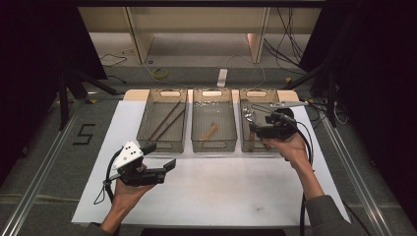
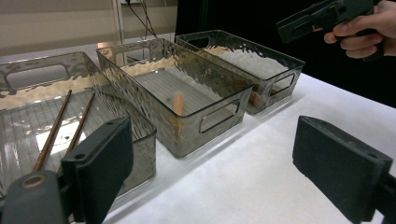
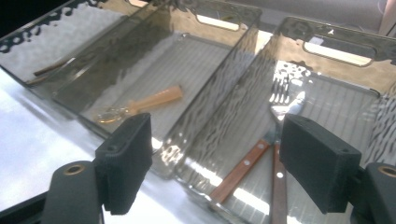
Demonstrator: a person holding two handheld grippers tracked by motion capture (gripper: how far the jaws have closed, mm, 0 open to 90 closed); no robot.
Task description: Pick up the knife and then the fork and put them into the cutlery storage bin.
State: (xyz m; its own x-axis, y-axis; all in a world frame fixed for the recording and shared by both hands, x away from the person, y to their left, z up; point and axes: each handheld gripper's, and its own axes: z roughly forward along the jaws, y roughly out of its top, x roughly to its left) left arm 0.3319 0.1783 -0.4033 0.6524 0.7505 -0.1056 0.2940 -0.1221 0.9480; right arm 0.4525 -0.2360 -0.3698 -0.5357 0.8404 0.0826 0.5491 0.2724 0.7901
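Hovering right claw [image 3: 212,163] open, forks [image 3: 275,140] just below

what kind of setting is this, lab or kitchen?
Likely a lab recording station: white table ringed by dark curtains, loose cables on the floor, a taped number, three cutlery bins lined up.

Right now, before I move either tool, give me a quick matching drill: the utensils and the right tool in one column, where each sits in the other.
Things:
1. chopsticks
2. wooden-handled spoon
3. forks
4. right tool

Places or states:
A. middle bin
B. open, hovering over the right bin
C. left bin
D. lying in the right bin

Pairs: 1-C, 2-A, 3-D, 4-B
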